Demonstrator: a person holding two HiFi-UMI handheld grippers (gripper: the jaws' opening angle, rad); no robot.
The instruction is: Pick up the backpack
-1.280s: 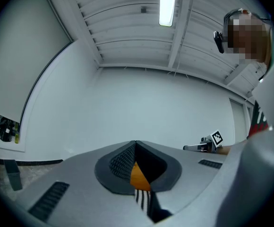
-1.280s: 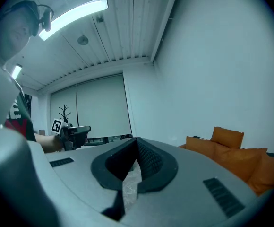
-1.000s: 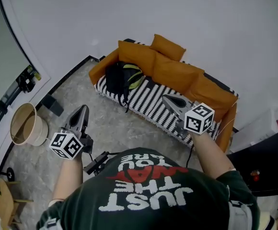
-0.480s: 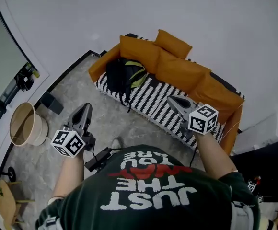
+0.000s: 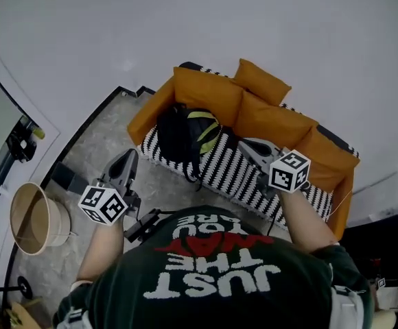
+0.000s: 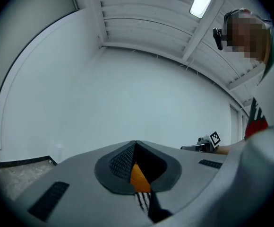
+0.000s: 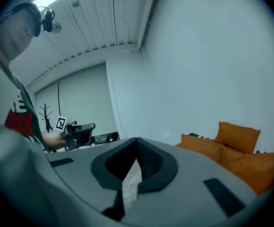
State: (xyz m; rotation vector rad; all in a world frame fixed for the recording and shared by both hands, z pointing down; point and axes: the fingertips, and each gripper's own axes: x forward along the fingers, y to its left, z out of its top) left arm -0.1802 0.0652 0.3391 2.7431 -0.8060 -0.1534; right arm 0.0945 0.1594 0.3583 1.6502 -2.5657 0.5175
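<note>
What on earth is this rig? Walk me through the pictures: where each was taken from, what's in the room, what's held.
There is no robot. A person holds a hand tool with a two-jaw claw in each hand. The head view comes from a camera on the person's head, looking down: the left claw and right claw point toward an orange sofa with a striped seat. A black backpack with a yellow-green patch sits at the seat's left end. A round basket stands on the floor at the left. The other two pictures come from cameras riding on each claw, looking along its jaws. In both, the jaws are together with nothing between them, so neither claw holds anything, and neither touches the backpack.
</note>
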